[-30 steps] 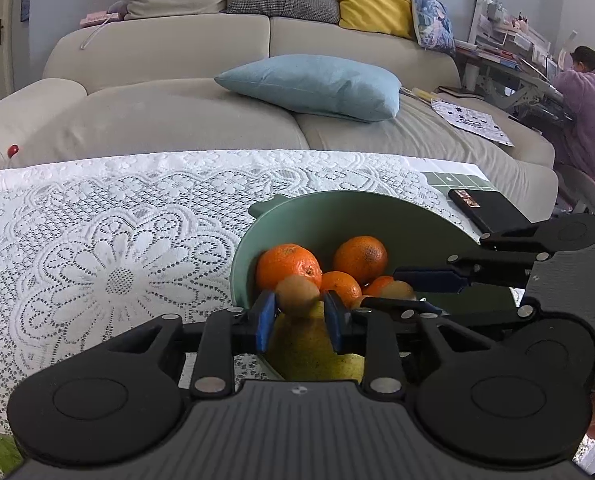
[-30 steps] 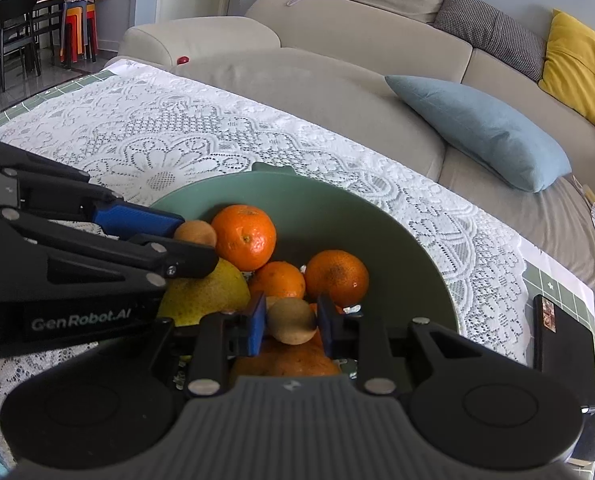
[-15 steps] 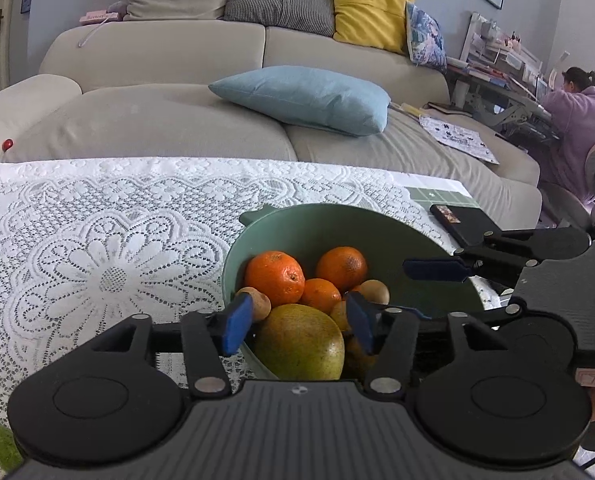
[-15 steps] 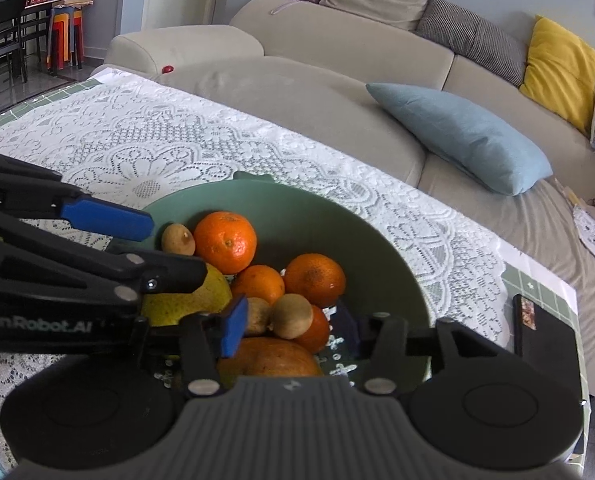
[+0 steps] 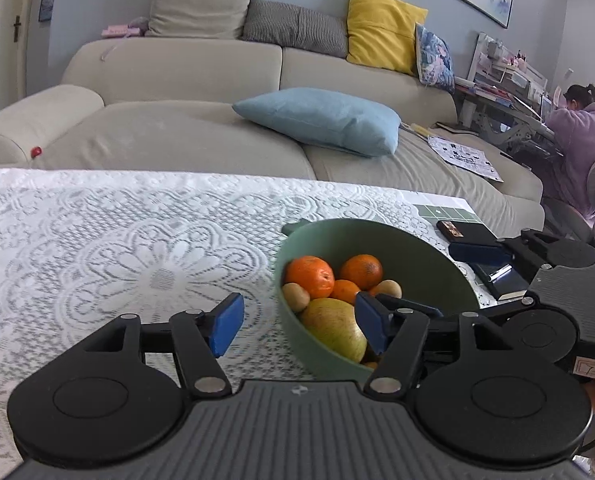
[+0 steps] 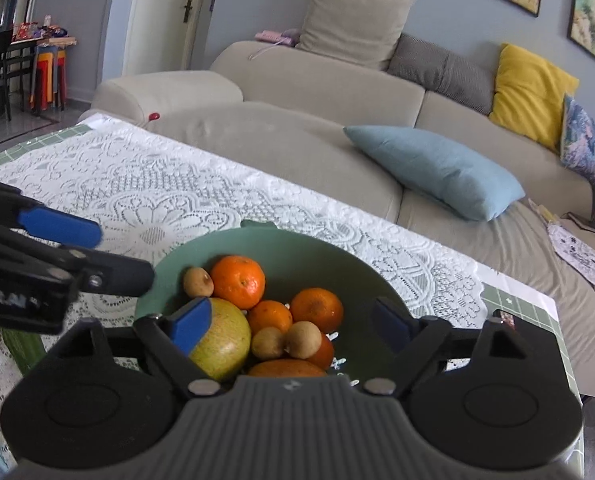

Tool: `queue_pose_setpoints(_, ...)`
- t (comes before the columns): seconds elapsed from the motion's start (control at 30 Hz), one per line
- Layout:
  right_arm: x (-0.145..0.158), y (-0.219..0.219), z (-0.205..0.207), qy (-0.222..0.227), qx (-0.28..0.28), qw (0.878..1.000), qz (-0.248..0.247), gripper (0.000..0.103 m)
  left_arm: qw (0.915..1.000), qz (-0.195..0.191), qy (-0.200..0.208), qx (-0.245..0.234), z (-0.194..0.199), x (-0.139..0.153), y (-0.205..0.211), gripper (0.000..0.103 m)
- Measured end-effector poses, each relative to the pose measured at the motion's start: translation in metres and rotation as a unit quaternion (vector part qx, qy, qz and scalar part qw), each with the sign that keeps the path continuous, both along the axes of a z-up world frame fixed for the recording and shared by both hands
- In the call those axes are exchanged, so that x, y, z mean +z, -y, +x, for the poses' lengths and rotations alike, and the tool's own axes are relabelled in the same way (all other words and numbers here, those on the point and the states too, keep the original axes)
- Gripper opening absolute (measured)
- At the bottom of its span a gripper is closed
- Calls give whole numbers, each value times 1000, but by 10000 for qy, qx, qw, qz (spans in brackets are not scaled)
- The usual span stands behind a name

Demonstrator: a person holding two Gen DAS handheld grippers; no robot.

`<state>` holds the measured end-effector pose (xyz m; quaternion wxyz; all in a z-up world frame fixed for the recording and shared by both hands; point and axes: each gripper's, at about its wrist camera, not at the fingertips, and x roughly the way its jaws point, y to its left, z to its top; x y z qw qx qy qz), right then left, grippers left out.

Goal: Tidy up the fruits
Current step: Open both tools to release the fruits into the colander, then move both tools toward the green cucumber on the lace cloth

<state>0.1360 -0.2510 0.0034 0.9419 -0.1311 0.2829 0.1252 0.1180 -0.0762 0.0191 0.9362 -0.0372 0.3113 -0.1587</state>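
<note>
A green bowl (image 5: 425, 248) (image 6: 321, 252) on the lace tablecloth holds several oranges (image 5: 310, 276) (image 6: 238, 281), a yellow-green pear (image 5: 335, 329) (image 6: 225, 338) and small brown kiwis (image 5: 296, 297) (image 6: 303, 339). My left gripper (image 5: 299, 326) hangs over the bowl's near left rim, its jaws opening with nothing pressed between them. In the right wrist view my right gripper (image 6: 297, 326) hovers above the bowl's near side; its jaws are opening too, and the kiwis lie loose in the bowl below. The left gripper's fingers (image 6: 59, 227) reach in from the left edge.
A white lace cloth (image 5: 109, 248) covers the table. A black flat device (image 5: 483, 250) lies at the table's right end beyond the bowl. Behind the table stands a beige sofa (image 5: 177, 136) with a blue cushion (image 5: 321, 120). A person (image 5: 577, 152) sits at a desk, far right.
Both grippers were shut on a kiwi each above the bowl. Both have let go, opened wide and pulled back and up. The kiwis now lie in the bowl.
</note>
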Motion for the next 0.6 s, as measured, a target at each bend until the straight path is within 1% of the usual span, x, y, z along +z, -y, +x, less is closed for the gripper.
queue_pose_setpoints(0.13,6,-4,-14,73,-53,9994,324,85,9998,157,137,50,-11,5,-12,78)
queue_pose_setpoints(0.23,11,-9,-23,91,9,9982,591,85,9996,163,155,174,-16,7,-25,78)
queue_pose_setpoints(0.37,14,-20,-38,41,266,9954,918,85,9993,134,115,326,-22,6,-44,78)
queue_pose_setpoints(0.5,12,-38,-49,-51,542,9929,1061,84,9990,196,99,391,-30,4,-63,78)
queue_pose_setpoints(0.6,9,-52,-51,-225,739,9898,1200,84,9988,280,116,388,-34,2,-75,78)
